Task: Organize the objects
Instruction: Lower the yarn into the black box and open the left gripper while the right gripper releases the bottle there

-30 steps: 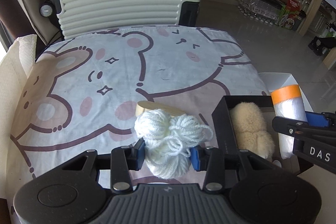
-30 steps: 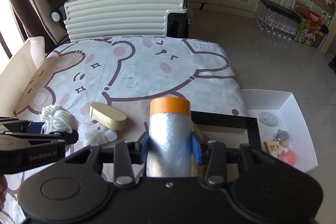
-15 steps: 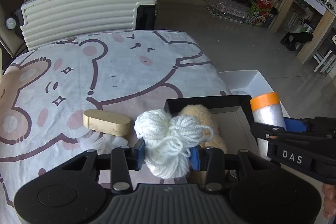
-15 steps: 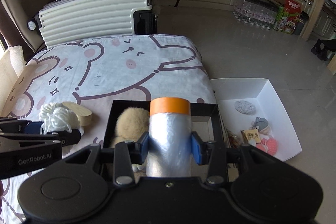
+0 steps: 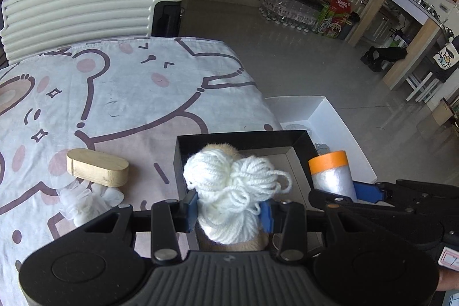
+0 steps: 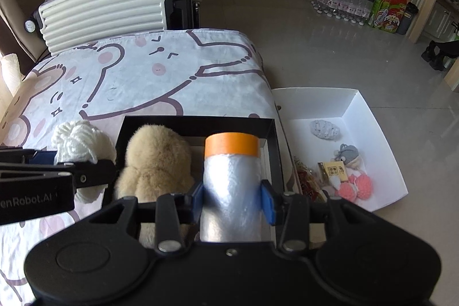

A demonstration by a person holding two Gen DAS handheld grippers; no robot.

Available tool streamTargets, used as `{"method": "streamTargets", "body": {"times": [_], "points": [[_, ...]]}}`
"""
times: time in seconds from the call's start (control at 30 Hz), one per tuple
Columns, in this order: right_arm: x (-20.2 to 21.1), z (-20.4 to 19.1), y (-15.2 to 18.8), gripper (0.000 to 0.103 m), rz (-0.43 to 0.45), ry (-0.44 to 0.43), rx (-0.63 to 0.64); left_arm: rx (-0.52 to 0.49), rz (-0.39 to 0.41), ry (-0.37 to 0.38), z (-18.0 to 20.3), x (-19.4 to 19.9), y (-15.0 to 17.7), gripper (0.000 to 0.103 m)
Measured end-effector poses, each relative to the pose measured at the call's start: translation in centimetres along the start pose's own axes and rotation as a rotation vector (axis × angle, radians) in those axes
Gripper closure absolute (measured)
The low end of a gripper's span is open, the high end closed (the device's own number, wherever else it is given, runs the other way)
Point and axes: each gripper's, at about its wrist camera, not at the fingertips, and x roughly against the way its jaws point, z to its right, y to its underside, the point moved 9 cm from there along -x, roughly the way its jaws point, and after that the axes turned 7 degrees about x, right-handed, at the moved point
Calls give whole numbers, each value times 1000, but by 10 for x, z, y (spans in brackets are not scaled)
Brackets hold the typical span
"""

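My left gripper (image 5: pixel 229 212) is shut on a white yarn ball (image 5: pixel 232 188), held over the left side of a black box (image 5: pixel 243 137) on the bed. In the right wrist view the yarn ball (image 6: pixel 77 141) hangs just left of the box rim (image 6: pixel 198 123). My right gripper (image 6: pixel 233 201) is shut on a roll of clear film with an orange end (image 6: pixel 231 177), held above the box's right half. The same roll (image 5: pixel 332 177) shows at the right of the left wrist view. A tan plush toy (image 6: pixel 156 159) lies inside the box.
A wooden oval block (image 5: pixel 97 167) and a crumpled white plastic piece (image 5: pixel 86 198) lie on the bear-print sheet (image 5: pixel 114 93). A white tray (image 6: pixel 381 139) with several small items stands on the floor to the right. A cream suitcase (image 6: pixel 114 10) stands behind the bed.
Both grippers have carried their loads to the right, from over the sheet to above the black box. The wooden block and the suitcase have slid left in both views.
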Motion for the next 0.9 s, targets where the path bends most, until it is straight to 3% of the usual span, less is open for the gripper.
{"method": "streamTargets", "body": {"times": [0.9], "points": [[-60, 10, 35, 61, -159, 17, 32, 61, -34, 157, 36, -35, -1, 60]]}}
